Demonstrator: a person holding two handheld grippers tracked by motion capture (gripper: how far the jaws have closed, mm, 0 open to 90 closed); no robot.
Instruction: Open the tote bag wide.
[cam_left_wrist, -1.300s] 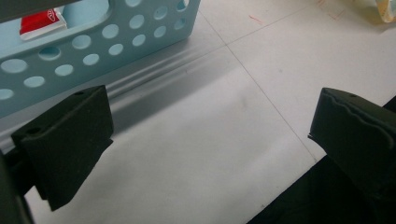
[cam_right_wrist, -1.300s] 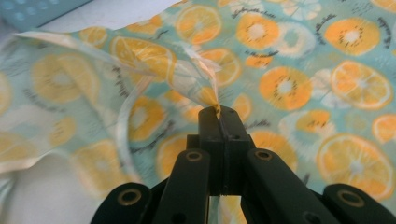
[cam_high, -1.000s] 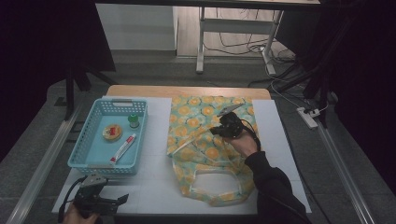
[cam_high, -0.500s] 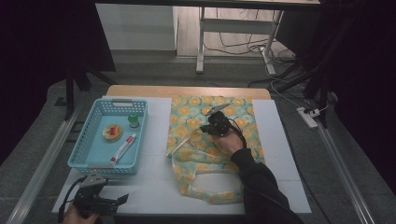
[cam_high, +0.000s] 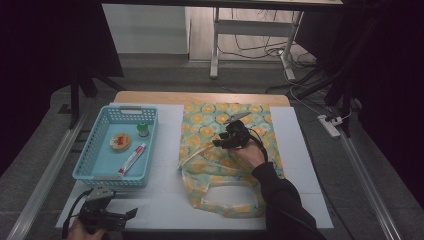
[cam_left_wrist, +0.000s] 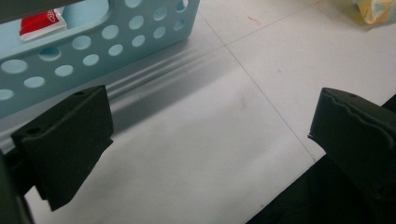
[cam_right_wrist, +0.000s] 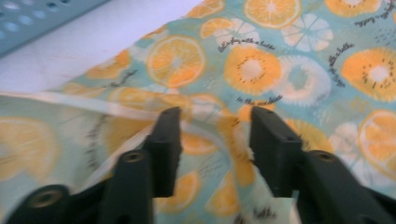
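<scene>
A tote bag (cam_high: 210, 125) printed with orange slices lies flat on the white mat. My right gripper (cam_high: 219, 143) hovers low over its middle. Its jaws have just been opening and now stand apart (cam_right_wrist: 215, 116). The bag's pale handle strap (cam_right_wrist: 70, 102) runs across between them, and the pads do not press on it. My left gripper (cam_high: 131, 214) rests at the mat's near left corner, and its jaws (cam_left_wrist: 210, 116) gape wide over bare mat with nothing between them.
A light blue basket (cam_high: 85, 165) sits left of the bag, and its perforated wall (cam_left_wrist: 116, 32) stands just ahead of the left gripper. Inside lie a red-and-white tube (cam_high: 132, 159), a round orange item (cam_high: 120, 142) and a small green-capped bottle (cam_high: 143, 129).
The right gripper has shifted left and dipped toward the bag. Its jaws have parted, and the handle strap hangs slacker. The left gripper has stayed put.
</scene>
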